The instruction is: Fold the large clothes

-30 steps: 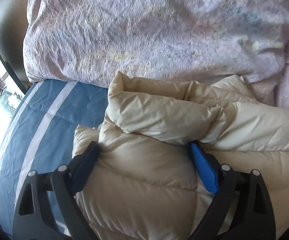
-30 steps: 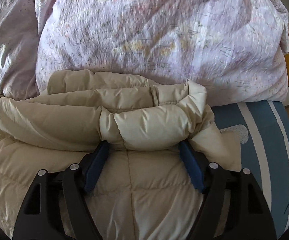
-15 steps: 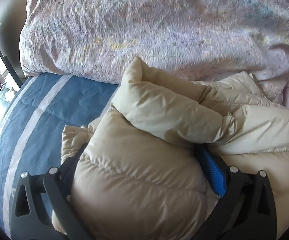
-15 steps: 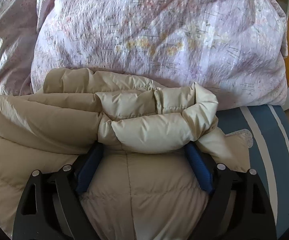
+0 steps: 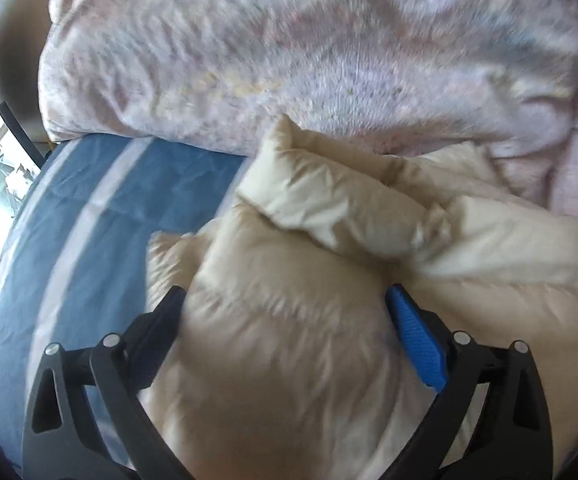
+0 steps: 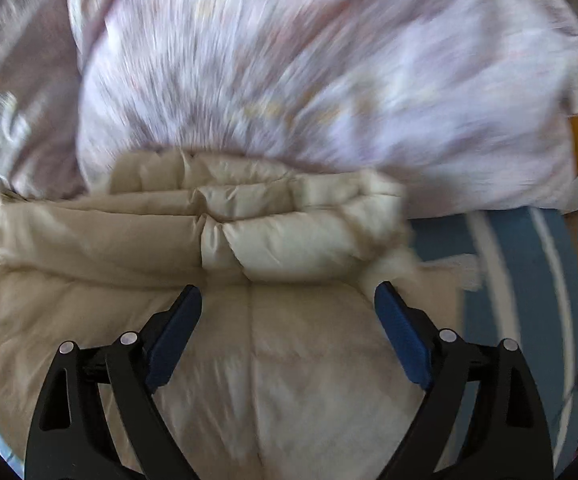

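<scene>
Bed [image 5: 101,216], blue striped sheet: right gripper [image 6: 289,312] jaws opening, now clear of the cream puffer jacket [image 6: 289,360]; left gripper [image 5: 289,312] spread wide, bulged jacket filling it — fold being released.

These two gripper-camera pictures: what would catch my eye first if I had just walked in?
A puffy cream down jacket fills the foreground, its rolled top edge lying across the middle. Behind it rises a big lilac flowered duvet, and a blue striped bedsheet shows beside the jacket. Each view also has black fingers with blue pads: the right gripper is opening just above the jacket, the left gripper straddles a bulge of it.
</scene>
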`<state>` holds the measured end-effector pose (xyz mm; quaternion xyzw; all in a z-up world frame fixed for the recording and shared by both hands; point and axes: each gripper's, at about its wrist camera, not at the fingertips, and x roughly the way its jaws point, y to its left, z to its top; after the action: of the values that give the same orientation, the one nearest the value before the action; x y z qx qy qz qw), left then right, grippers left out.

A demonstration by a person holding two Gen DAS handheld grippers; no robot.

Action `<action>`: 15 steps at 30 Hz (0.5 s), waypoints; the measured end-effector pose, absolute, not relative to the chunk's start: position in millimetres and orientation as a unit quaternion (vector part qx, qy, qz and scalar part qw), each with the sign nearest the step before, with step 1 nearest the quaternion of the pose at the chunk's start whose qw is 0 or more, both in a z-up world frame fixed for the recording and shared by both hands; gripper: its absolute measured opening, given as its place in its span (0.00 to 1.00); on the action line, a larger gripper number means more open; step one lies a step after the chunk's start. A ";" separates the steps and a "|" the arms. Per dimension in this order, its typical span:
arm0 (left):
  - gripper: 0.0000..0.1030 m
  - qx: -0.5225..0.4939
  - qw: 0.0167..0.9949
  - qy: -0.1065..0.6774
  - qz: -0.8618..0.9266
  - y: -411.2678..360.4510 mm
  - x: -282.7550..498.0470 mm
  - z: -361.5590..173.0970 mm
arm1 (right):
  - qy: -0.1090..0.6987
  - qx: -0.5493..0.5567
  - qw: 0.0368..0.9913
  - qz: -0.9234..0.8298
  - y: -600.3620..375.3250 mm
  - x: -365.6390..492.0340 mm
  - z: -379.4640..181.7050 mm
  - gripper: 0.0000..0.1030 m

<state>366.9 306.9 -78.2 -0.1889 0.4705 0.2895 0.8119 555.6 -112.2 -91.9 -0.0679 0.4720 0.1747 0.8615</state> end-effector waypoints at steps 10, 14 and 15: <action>0.95 -0.257 0.791 0.479 0.280 309.2 253.7 -72.0 | 0.552 0.051 0.816 0.163 -221.8 530.7 -99.7 0.91; 0.95 -0.329 0.772 0.471 0.272 316.5 225.4 -85.2 | 0.596 0.126 0.774 0.173 -250.5 513.8 -127.7 0.91; 0.94 -0.344 0.768 0.468 0.270 316.6 220.4 -90.3 | 0.607 0.148 0.761 0.176 -255.8 513.1 -136.2 0.91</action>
<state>220.4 316.6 -90.3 -0.3437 0.4684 0.2700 0.7678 513.1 -255.8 -136.2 0.1480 0.6072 0.1761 0.7605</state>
